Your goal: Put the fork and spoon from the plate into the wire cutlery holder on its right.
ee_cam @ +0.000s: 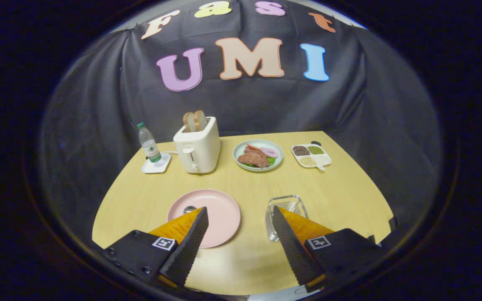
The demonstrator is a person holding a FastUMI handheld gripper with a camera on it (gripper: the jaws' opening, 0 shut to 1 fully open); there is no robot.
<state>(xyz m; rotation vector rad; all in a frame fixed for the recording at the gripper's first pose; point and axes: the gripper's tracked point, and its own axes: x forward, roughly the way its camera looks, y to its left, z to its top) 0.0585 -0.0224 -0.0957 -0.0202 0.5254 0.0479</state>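
Hovering above the near edge of the pale wooden counter [349, 188], the gripper [241, 219] had its fingers spread wide apart with nothing between them. We noted the round pink plate [220, 209] just ahead of the left finger, whose tip covered the plate's near-left part. A small shiny rounded bit, which we took for the bowl of the metal spoon [189, 209], peeked out beside that fingertip; the fork we could not make out, so it may have lain under the finger. The clear-looking wire cutlery holder [288, 205] sat to the right of the plate, partly behind the right fingertip.

Risks, in our judgement: the cutlery lay flat on a smooth plate, so the fingers could slide it or skate off the rim instead of pinching. Closing blind over hidden pieces might catch both or neither. The light plate could shift if pressed off-centre. The holder looked light too, and a tilted drop could tip it or bounce a piece onto the counter.

Beyond stood a white toaster [197, 150] and a pale green plate of food [257, 155], well apart.
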